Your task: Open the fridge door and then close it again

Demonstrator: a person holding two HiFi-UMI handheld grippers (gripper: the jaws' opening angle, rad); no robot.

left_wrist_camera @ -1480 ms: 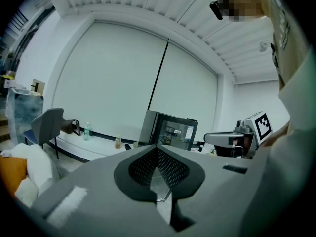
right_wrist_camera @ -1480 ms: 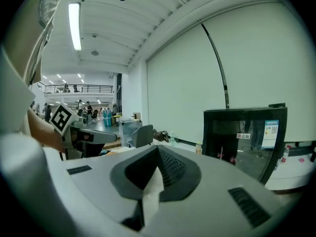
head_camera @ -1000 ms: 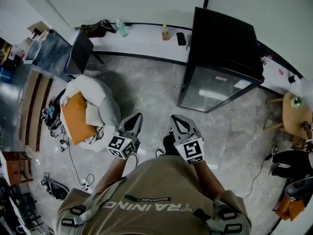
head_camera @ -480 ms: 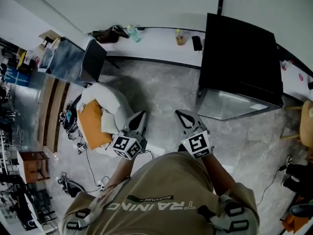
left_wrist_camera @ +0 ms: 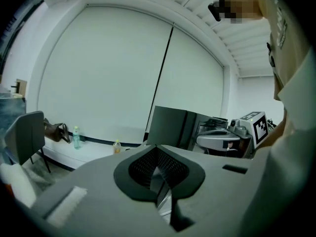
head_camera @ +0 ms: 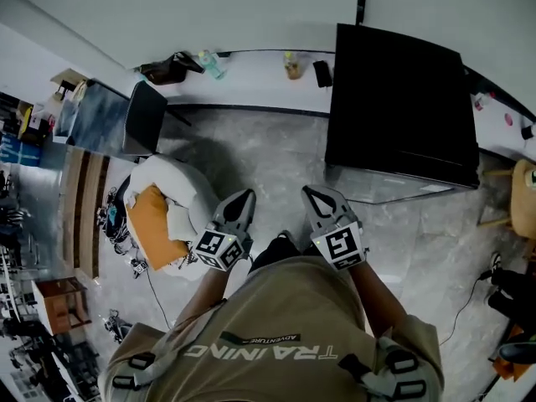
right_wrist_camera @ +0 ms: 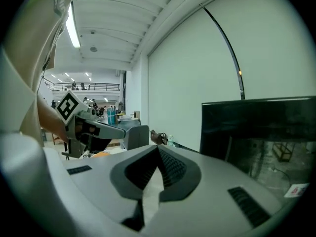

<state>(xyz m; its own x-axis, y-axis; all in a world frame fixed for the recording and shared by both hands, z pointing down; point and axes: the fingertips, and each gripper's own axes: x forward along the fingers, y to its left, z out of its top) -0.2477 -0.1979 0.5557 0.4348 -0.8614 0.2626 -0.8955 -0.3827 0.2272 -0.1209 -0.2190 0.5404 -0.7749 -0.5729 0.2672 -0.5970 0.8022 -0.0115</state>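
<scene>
The black fridge stands against the back wall, its glass door closed and facing me. It also shows in the left gripper view as the fridge and fills the right of the right gripper view. My left gripper and right gripper are held side by side in front of my chest, pointing toward the fridge and apart from it. Both are shut with nothing between the jaws, as the left gripper and right gripper show in their own views.
A white beanbag with an orange cushion lies on the floor at my left. A dark chair stands by a low white ledge that carries a bottle and a bag. A wooden stool is at right.
I have stepped toward the fridge with both grippers carried along; the fridge now sits closer and I look more onto its top. The jaws stayed shut.
</scene>
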